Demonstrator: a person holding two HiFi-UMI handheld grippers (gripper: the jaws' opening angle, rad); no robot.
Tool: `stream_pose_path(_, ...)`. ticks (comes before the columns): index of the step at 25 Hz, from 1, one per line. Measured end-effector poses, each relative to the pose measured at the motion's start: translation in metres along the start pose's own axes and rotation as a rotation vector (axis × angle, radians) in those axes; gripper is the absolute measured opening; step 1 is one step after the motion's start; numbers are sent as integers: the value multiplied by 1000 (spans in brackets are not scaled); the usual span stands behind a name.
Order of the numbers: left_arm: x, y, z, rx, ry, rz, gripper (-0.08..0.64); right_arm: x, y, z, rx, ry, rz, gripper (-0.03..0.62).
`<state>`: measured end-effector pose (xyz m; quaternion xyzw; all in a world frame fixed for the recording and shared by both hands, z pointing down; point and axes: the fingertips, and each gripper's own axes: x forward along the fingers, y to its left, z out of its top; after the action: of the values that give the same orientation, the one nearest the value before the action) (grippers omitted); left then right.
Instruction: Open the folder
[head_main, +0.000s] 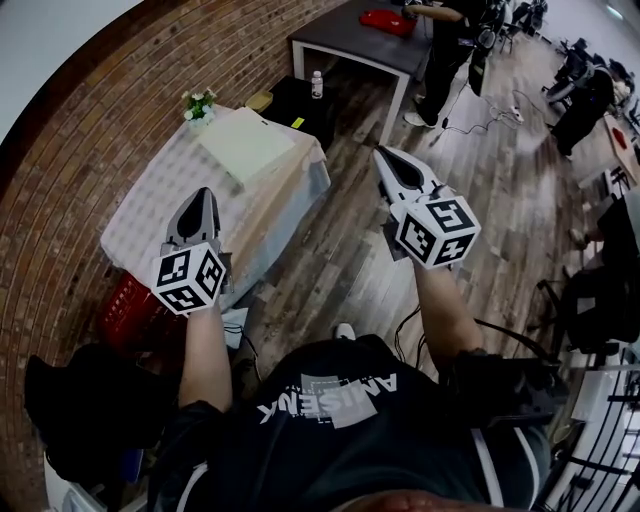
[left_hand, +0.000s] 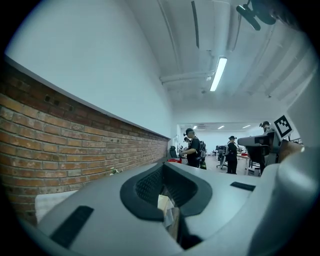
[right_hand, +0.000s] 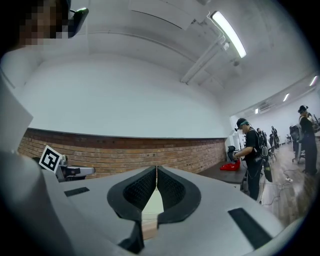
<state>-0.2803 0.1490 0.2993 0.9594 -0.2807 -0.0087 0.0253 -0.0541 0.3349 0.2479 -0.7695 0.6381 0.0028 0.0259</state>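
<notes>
In the head view a pale cream folder (head_main: 245, 145) lies shut and flat on the far end of a cloth-covered table (head_main: 150, 215). My left gripper (head_main: 203, 195) is held level over the table's near part, short of the folder, with its jaws shut and nothing in them. To the right of the table, over the wooden floor, my right gripper (head_main: 381, 153) is also shut and empty. The left gripper view shows closed jaws (left_hand: 165, 166) pointing along a brick wall. In the right gripper view the closed jaws (right_hand: 156, 168) frame a pale strip of the folder (right_hand: 153, 204).
A small pot of flowers (head_main: 198, 103) stands at the table's far corner. Behind it is a black cabinet (head_main: 300, 100) with a bottle (head_main: 317, 84). A red crate (head_main: 125, 310) sits under the table. A dark desk (head_main: 360, 45) and people stand farther back.
</notes>
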Motion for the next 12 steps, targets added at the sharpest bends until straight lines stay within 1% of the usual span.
stream_pose_path(5, 40, -24, 1, 21, 9, 6, 14, 18, -39, 2, -17, 12, 39, 41)
stream_pose_path(8, 61, -40, 0, 19, 11, 9, 14, 23, -60, 2, -14, 10, 57, 41)
stream_pose_path(12, 85, -58, 2, 36, 23, 25, 14, 31, -85, 4, -9, 1, 90, 41)
